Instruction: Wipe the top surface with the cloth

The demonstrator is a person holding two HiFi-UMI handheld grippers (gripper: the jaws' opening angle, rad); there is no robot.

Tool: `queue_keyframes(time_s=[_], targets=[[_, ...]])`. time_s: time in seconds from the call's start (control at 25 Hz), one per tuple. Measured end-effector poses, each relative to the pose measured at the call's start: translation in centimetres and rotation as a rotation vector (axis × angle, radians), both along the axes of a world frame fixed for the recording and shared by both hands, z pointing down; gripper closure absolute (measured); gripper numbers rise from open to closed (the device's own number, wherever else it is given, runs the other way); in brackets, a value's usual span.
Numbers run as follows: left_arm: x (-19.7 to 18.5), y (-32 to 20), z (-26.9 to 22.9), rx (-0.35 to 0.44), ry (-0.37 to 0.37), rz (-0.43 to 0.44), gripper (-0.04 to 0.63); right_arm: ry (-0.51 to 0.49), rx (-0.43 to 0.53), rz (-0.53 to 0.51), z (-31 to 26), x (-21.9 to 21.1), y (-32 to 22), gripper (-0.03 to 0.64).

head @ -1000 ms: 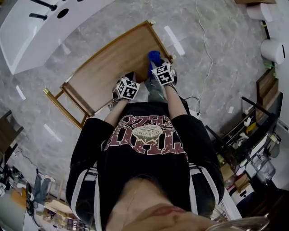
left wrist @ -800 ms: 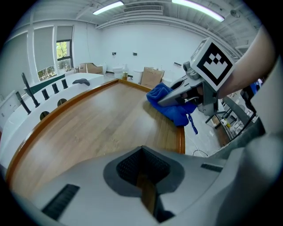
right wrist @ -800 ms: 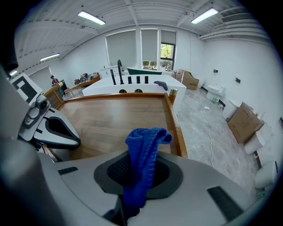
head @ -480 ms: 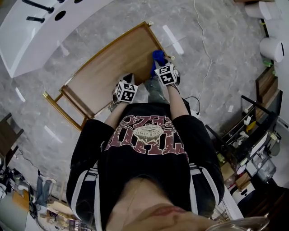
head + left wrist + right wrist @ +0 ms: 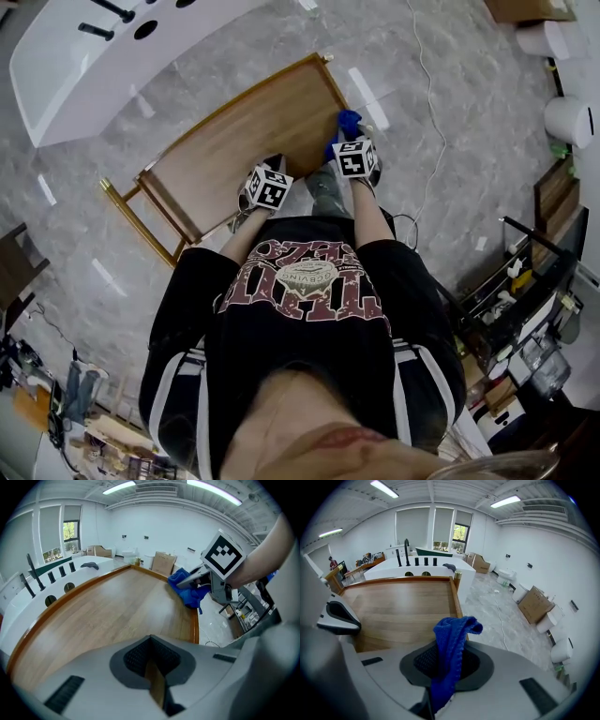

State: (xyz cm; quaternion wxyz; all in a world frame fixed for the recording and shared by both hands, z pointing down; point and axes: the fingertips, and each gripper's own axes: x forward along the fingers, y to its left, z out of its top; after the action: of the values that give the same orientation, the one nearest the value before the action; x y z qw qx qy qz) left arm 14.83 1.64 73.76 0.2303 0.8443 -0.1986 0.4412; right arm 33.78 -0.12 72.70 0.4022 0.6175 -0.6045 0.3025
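Blue knitted cloth (image 5: 451, 637) stands bunched, pinched by right claw (image 5: 446, 665); left claw (image 5: 151, 660) closed, empty.

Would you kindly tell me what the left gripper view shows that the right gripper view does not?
Only the left gripper view shows the right claw from outside, with its marker cube, and the left claw shut on nothing. Only the right gripper view shows the blue cloth pinched between the right claw's jaws. Both show the wooden top and the cloth.
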Motion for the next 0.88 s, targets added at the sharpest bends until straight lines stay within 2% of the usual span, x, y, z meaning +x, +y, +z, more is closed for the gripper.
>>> queue_keyframes(time_s=[0.16,0.4,0.68,0.88], targets=[[-2.6,-1.7,-1.1,0.04,0.012,-0.098,0.546,-0.033,0.048,0.036,-0.9,-0.8,-0.7,0.552],[-6.7,-3.1,-1.9,0.071,0.017,-0.252,0.546,-0.061,0.109,-0.138,-2.1,-6.7,-3.3,0.552],[-8.4,-3.1,-3.6,0.088,0.036,-0.327,0.546,-0.153,0.113,-0.339,-2.2,-15.4,-4.4,0.552],[-10.8,-4.3,-6.4,0.145,0.06,-0.413,0.546,-0.236,0.146,-0.441,-3.9,-21.3,-5.6,0.552]])
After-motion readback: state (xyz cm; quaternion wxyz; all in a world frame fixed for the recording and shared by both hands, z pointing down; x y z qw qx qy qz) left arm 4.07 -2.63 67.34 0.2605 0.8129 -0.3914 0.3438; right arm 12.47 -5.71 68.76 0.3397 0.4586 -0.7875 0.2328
